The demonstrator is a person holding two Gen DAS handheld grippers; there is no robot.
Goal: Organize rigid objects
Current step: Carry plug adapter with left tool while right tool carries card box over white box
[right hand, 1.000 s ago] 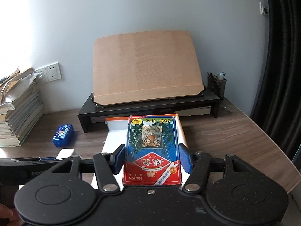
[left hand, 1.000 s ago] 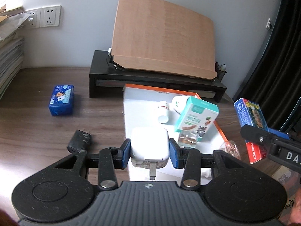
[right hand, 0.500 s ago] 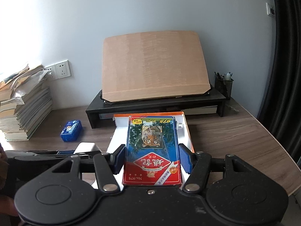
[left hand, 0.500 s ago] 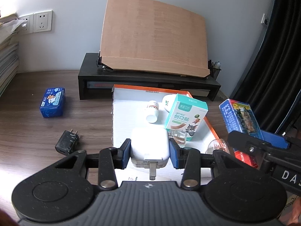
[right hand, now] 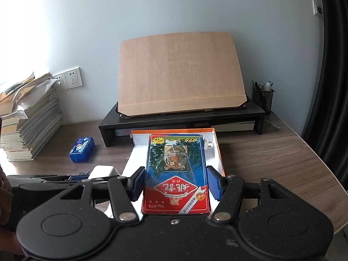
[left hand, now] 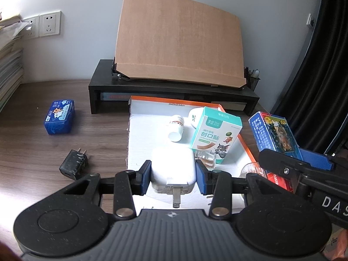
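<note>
Over the near end of a white tray (left hand: 152,130), the left gripper (left hand: 173,174) clamps a white charger (left hand: 173,169) and the right gripper (right hand: 175,181) grips a card box (right hand: 176,171), apparently to join the items already there.

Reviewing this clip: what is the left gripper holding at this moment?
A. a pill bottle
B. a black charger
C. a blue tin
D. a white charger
D: in the left wrist view the left gripper is shut on the white charger, prongs toward the camera, while the black charger, blue tin and pill bottle lie apart from it.
</note>
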